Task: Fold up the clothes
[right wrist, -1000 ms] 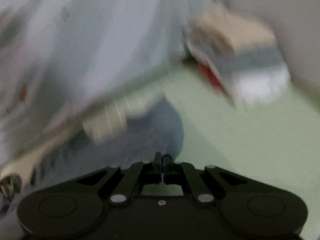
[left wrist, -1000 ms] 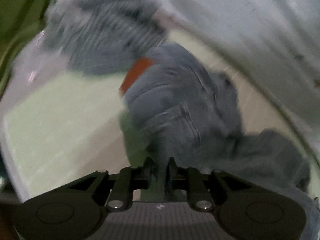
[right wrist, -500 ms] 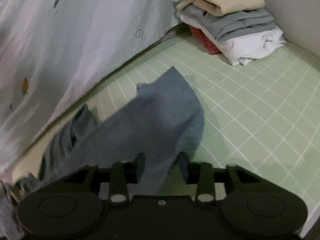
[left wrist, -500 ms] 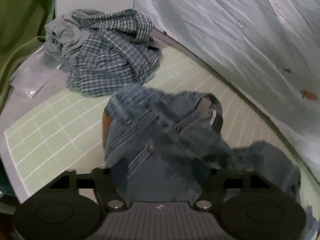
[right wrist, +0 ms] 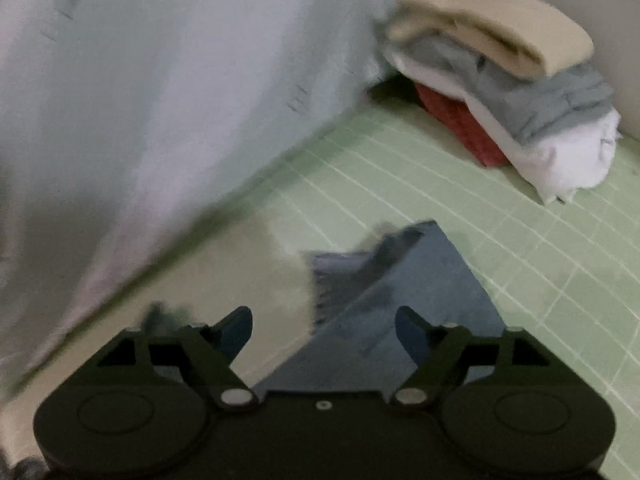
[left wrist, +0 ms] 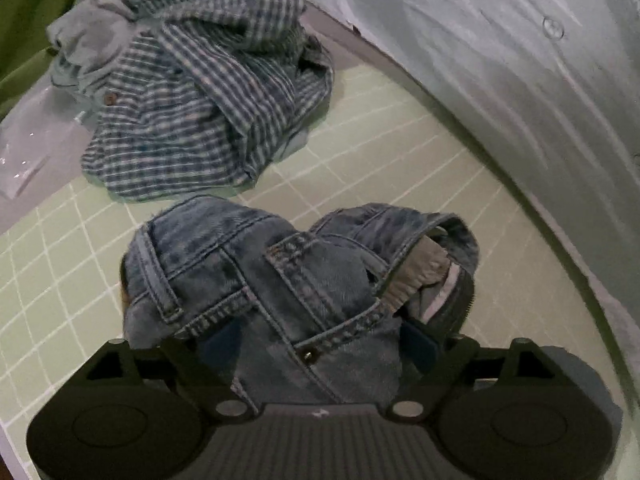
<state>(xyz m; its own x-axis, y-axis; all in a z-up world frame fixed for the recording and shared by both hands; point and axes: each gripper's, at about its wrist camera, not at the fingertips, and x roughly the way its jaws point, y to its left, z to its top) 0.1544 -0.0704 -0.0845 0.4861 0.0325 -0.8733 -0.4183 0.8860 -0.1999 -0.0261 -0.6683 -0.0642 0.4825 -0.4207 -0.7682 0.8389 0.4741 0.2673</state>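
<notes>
Left gripper point(left wrist: 320, 340) spread wide, jaws just opened, nothing pinched; the waistband end of the jeans point(left wrist: 280, 280) lies between and ahead of the fingers, bunched on the green gridded mat point(left wrist: 60, 280), belt loops and a rivet facing up, a pale inner lining showing at the right of the bundle. Blue pads point(left wrist: 420, 344) stand apart from the denim on the right side; contact on the left side cannot be told. Beyond the jeans, a crumpled blue-and-white checked shirt point(left wrist: 208, 100) heaped with a pale grey garment point(left wrist: 92, 36) at the far edge of the mat, close to the jeans. A clear plastic bag point(left wrist: 28, 152) flat at the left.

Right gripper point(right wrist: 324, 332) likewise wide, jaws just opened, empty; the leg end of the jeans point(right wrist: 400, 300) lies flat on the mat between and past the fingers, frame blurred. Far right, well apart, a stack of folded clothes point(right wrist: 520, 100): beige on top, then grey, white, red beneath. A person's pale buttoned shirt point(right wrist: 160, 100) fills the left of that view.
</notes>
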